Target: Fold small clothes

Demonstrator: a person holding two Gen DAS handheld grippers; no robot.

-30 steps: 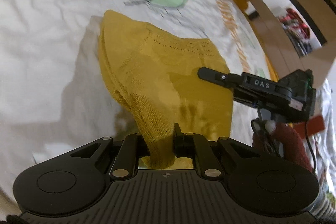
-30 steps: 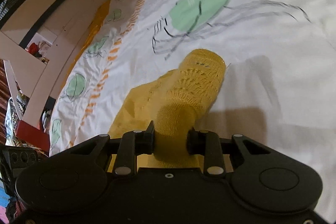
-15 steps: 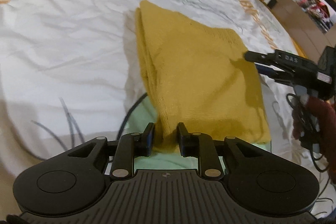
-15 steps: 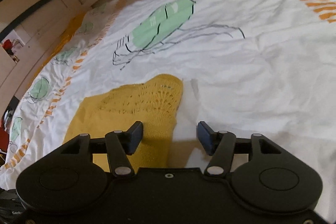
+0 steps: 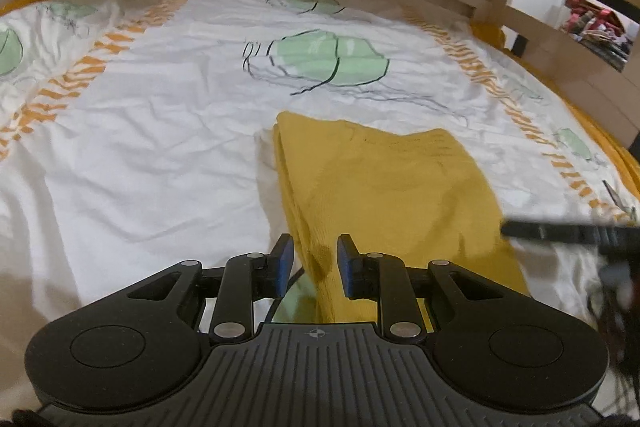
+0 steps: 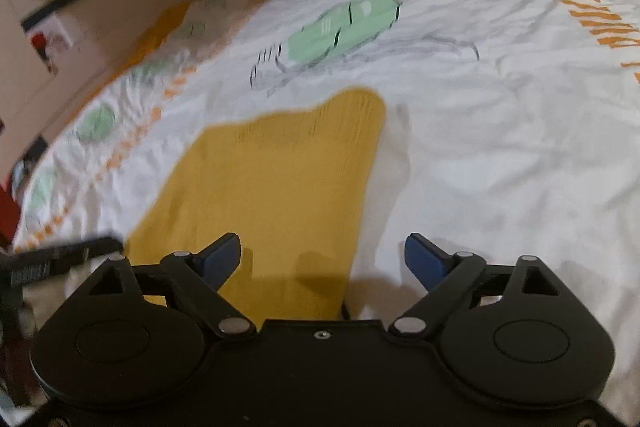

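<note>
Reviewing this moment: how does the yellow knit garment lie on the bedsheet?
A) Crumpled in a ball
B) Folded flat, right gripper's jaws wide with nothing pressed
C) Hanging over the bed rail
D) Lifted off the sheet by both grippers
B: the yellow knit garment lies flat on the bedsheet, and the right gripper stands wide open, its pads clear of the cloth.

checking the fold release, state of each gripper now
left gripper: open, just released, yellow knit garment edge lies loose between.
right gripper: wide open, just opened, holding nothing.

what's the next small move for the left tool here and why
Probably open the left tool fully and draw it back. The yellow knit garment lies folded flat on the white bedsheet, the right tool has just been opening and holds nothing, while the left pads still flank the near edge.
</note>
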